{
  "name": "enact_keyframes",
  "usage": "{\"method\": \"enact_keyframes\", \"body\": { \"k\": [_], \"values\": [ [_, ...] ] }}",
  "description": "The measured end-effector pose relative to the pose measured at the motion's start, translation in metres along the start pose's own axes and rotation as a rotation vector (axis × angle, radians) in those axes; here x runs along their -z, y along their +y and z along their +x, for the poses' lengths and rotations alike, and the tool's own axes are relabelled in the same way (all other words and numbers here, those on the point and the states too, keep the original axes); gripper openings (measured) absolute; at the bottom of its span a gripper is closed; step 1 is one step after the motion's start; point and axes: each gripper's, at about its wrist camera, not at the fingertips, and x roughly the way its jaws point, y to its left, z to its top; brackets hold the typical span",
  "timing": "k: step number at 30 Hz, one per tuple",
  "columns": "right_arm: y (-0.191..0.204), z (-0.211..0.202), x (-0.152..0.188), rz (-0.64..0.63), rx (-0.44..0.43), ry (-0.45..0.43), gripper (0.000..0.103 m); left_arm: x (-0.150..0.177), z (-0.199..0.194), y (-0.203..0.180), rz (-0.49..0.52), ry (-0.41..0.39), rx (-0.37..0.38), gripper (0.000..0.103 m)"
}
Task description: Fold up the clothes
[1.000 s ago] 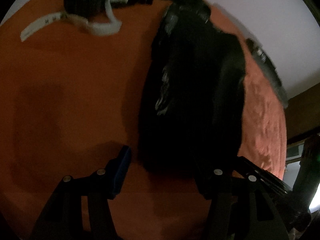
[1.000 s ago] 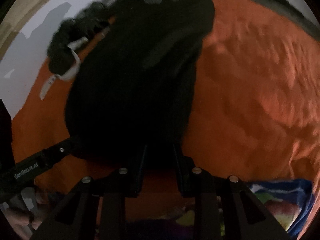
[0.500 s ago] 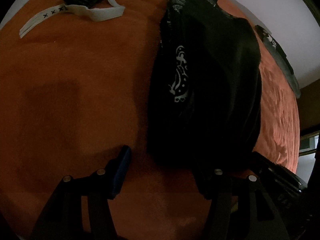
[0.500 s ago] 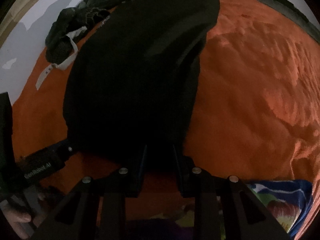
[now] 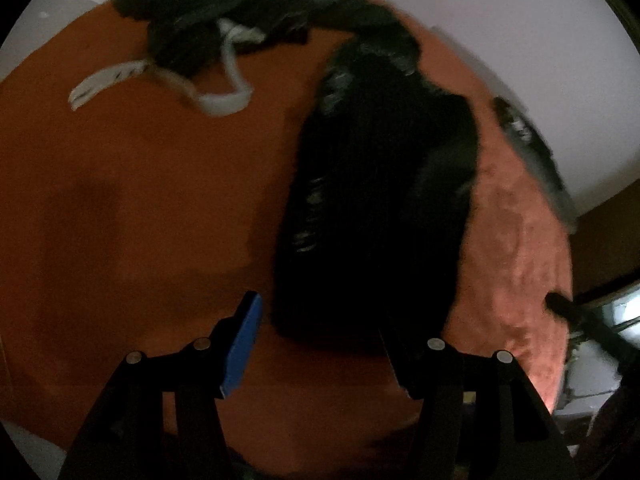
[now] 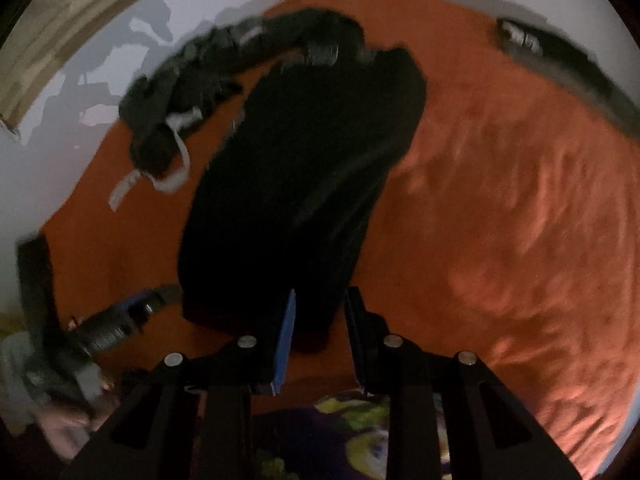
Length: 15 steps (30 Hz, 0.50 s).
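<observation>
The black garment [image 6: 304,184] lies lengthwise on the orange blanket [image 6: 500,208], its near hem at both tools, presumably for a fold. Right gripper [image 6: 320,320]: fingers narrowly parted astride that hem; grasp cannot be confirmed. Left gripper [image 5: 320,332]: fingers spread, released, at the hem's left corner. Beyond the garment's far end: dark clothes pile [image 5: 208,20]. Containers: none visible

Two hand-held grippers, left gripper [image 5: 320,344] and right gripper [image 6: 320,340]: matt black angular finger arms, each carrying two round silver screw heads, with flat blue pads lining the inner faces of the jaws.
</observation>
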Motion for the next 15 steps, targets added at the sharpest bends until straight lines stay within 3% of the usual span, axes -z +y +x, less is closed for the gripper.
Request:
{"method": "enact_keyframes", "body": {
  "k": [5,10,15],
  "values": [
    [0.001,-0.041,-0.021,-0.018,0.030,0.075,0.025,0.017,-0.011,-0.001,0.048,0.023,0.018,0.061],
    [-0.002,-0.048,-0.012,0.053,0.010,0.149,0.024,0.001,0.004,0.014,0.002,0.071,0.030,0.061],
    [-0.002,-0.040,-0.005,0.061,0.027,0.225,0.025,-0.029,0.001,0.043,0.061,0.228,0.130,0.061]
  ]
}}
